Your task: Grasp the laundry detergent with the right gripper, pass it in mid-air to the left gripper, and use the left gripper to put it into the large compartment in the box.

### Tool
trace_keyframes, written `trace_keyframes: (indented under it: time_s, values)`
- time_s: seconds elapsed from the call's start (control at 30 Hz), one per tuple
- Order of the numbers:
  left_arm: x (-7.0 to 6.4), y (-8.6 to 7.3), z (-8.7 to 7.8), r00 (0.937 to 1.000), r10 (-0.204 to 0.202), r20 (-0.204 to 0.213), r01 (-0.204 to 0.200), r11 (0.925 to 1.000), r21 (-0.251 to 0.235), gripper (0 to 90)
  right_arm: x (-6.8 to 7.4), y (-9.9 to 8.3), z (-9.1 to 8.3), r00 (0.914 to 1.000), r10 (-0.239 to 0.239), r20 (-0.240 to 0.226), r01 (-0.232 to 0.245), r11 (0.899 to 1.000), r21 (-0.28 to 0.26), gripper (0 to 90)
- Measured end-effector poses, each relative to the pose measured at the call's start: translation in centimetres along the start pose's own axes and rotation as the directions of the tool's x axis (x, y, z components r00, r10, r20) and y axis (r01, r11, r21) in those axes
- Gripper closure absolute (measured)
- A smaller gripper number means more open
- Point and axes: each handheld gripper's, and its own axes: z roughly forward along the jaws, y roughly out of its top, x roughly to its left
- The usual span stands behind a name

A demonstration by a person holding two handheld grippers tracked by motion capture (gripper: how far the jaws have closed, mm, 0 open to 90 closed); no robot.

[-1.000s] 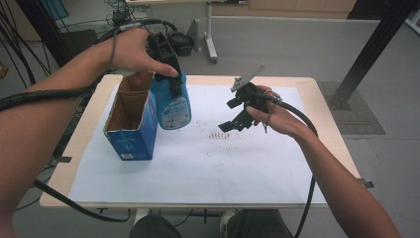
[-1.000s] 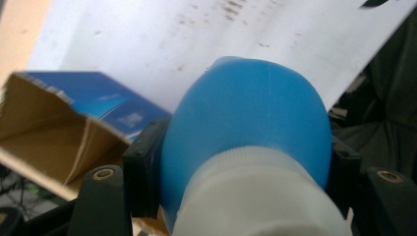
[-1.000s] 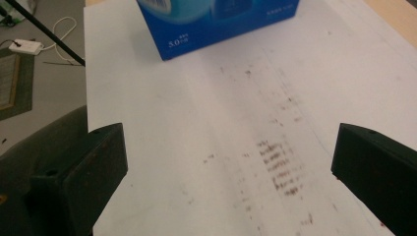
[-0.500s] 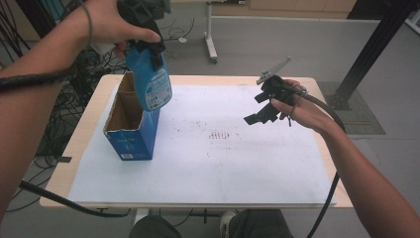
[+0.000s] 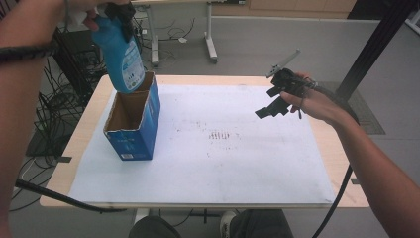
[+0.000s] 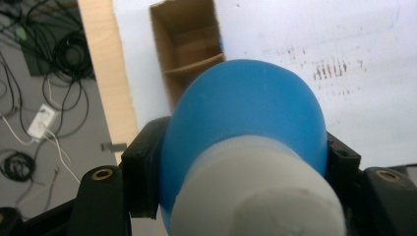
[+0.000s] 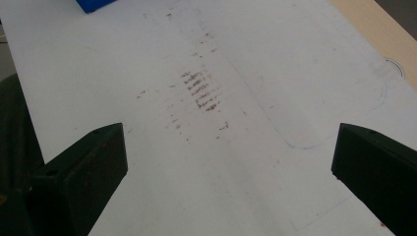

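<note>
Left gripper (image 5: 119, 12) clamps blue bottle (image 5: 121, 54) at upper left of frame, lifted clear above open box (image 5: 133, 121). Right gripper (image 5: 277, 99), jaws wide, empty, hovers over white sheet (image 5: 223, 163) at right.

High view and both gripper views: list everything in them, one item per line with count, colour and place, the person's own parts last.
Bottle: one, blue with a white cap, held up over the box's far end.
Box: one, blue cardboard, open top, on the table's left side.
Sheet: one, white with brownish marks, covering most of the table.
Table: one, light wood.
Cables: several, black, on the floor at left.
Left tool: one, black, shut on the bottle below its cap.
Right tool: one, black, open, raised above the table's right side.
Forearms: two, coming in from the bottom.
</note>
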Motion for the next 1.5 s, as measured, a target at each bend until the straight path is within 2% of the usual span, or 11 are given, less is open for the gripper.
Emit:
trace_keyframes:
  time_s: [0.13, 0.27, 0.5, 0.97, 1.23, 1.5]
  values:
    - [1.1, 0.0, -0.8, 0.9975, -0.07, -0.006, 0.07, 0.9976, -0.005, 35.6, -0.4, 0.1, -0.4, 1.0, 0.001, 0.009, -0.001, 1.0, 0.01, 0.3]
    - [2.0, -0.1, -1.1, 0.9916, -0.129, -0.014, 0.128, 0.9917, -0.011, 35.7, -0.8, 0.1, -0.8, 0.9999, 0.0, 0.016, -0.001, 1.0, 0.025, 0.3]
    - [3.0, -0.4, -0.3, 0.9817, -0.19, -0.011, 0.19, 0.9817, 0.008, 35.7, -0.8, 0.0, -1.0, 0.9998, -0.006, 0.018, 0.005, 0.999, 0.042, 0.3]
    - [3.6, -1.0, 1.8, 0.9743, -0.225, -0.007, 0.225, 0.9742, 0.015, 35.8, -0.3, 0.2, -0.8, 0.9996, -0.025, 0.012, 0.024, 0.998, 0.056, 0.3]
    - [3.9, -1.1, 3.5, 0.9728, -0.232, -0.007, 0.232, 0.9723, 0.03, 35.7, -0.2, 0.1, -0.5, 0.9996, -0.029, 0.006, 0.028, 0.997, 0.069, 0.3]
    - [4.1, -1.2, 4.9, 0.9716, -0.236, -0.014, 0.236, 0.9716, 0.015, 35.8, -0.3, -0.1, -0.5, 0.9995, -0.03, 0.011, 0.029, 0.997, 0.074, 0.3]
